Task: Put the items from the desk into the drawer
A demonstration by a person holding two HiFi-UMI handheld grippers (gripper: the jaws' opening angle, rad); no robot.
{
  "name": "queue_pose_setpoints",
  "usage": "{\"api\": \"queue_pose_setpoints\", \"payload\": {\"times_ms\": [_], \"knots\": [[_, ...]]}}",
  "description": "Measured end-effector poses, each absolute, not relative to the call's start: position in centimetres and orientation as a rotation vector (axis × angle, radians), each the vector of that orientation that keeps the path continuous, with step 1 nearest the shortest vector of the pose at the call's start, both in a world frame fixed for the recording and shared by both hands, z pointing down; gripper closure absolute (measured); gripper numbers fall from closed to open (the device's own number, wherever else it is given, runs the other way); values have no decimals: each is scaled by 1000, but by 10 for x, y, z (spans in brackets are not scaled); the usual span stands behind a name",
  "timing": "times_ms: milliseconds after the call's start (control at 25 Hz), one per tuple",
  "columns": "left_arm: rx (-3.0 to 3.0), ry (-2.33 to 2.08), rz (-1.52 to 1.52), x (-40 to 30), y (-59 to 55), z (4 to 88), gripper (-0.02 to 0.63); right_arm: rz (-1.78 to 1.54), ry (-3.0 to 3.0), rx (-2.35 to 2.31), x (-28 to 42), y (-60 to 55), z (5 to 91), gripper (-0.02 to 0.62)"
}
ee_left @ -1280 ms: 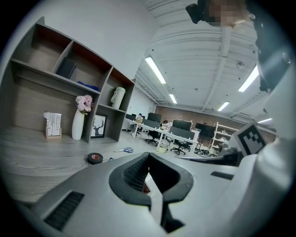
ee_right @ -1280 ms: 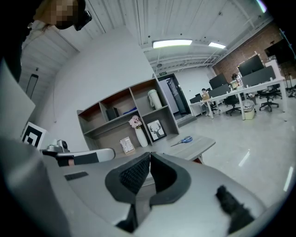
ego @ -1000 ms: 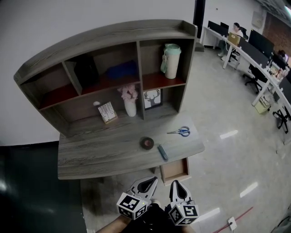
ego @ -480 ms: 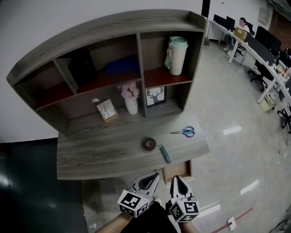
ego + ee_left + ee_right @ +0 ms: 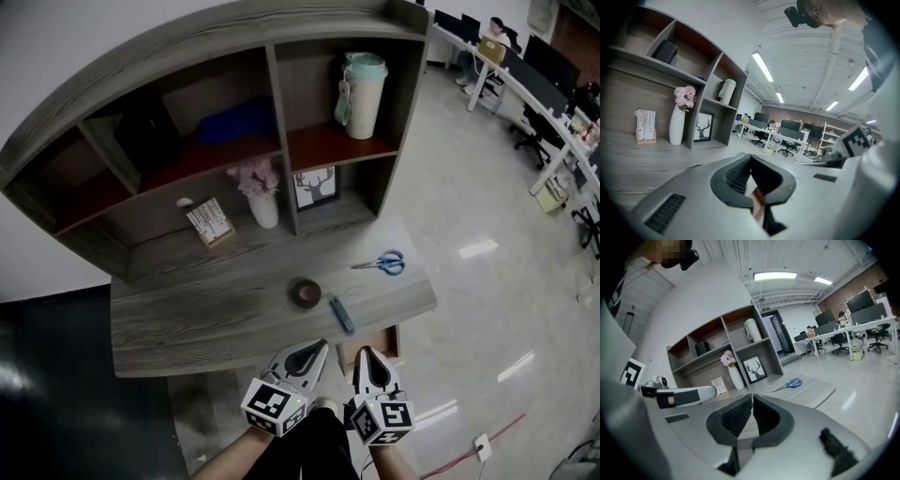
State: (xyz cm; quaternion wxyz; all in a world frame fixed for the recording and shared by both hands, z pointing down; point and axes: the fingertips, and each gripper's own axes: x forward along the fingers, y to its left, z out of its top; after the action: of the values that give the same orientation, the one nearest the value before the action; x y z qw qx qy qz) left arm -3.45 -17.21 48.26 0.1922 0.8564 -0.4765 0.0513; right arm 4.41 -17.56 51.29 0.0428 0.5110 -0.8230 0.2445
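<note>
On the grey wooden desk (image 5: 187, 314) lie a dark tape roll (image 5: 304, 292), a blue pen-like stick (image 5: 340, 314) and blue-handled scissors (image 5: 382, 263). Under the desk's front right edge a wooden drawer (image 5: 386, 339) stands pulled out, partly hidden by my right gripper. Both grippers hang side by side just before the desk's front edge. My left gripper (image 5: 314, 349) is shut and empty, below the tape roll. My right gripper (image 5: 366, 354) is shut and empty, over the drawer. The right gripper view shows the scissors (image 5: 788, 384) ahead of the shut gripper (image 5: 752, 398). In the left gripper view the gripper (image 5: 750, 158) is shut too.
A hutch (image 5: 281, 141) rises at the desk's back, holding a vase with pink flowers (image 5: 261, 202), a deer picture (image 5: 314, 186), a small card stand (image 5: 208, 222) and a pale green cup (image 5: 361, 94). Office desks and chairs (image 5: 548, 103) fill the far right; shiny floor (image 5: 487, 281) lies beside the desk.
Both grippers have come forward together toward the desk's front edge, and the desk and hutch now look closer. Both have stayed shut and nothing on the desk has moved.
</note>
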Motion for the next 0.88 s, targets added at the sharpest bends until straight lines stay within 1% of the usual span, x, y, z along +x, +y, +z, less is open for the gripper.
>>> {"api": "queue_pose_setpoints", "payload": {"times_ms": [400, 440, 480, 520, 560, 640, 760, 880], "knots": [[2368, -1327, 169, -36, -197, 522, 597, 688, -2482, 1433, 28, -205, 543, 585], [2366, -1322, 171, -35, -199, 525, 597, 678, -2474, 1421, 27, -208, 546, 574], [2366, -1313, 172, -34, -200, 528, 597, 673, -2466, 1406, 26, -211, 550, 542], [2366, -1302, 170, -32, -202, 531, 597, 671, -2458, 1391, 25, -213, 554, 489], [2362, -1293, 165, -31, -204, 534, 597, 671, -2449, 1379, 25, -216, 559, 470], [2343, -1288, 156, -30, -209, 541, 597, 677, -2427, 1365, 27, -223, 569, 455], [2322, -1303, 160, -34, -219, 551, 597, 675, -2398, 1330, 28, -234, 584, 409], [2308, -1309, 168, -39, -227, 560, 597, 637, -2378, 1287, 24, -244, 597, 395]]}}
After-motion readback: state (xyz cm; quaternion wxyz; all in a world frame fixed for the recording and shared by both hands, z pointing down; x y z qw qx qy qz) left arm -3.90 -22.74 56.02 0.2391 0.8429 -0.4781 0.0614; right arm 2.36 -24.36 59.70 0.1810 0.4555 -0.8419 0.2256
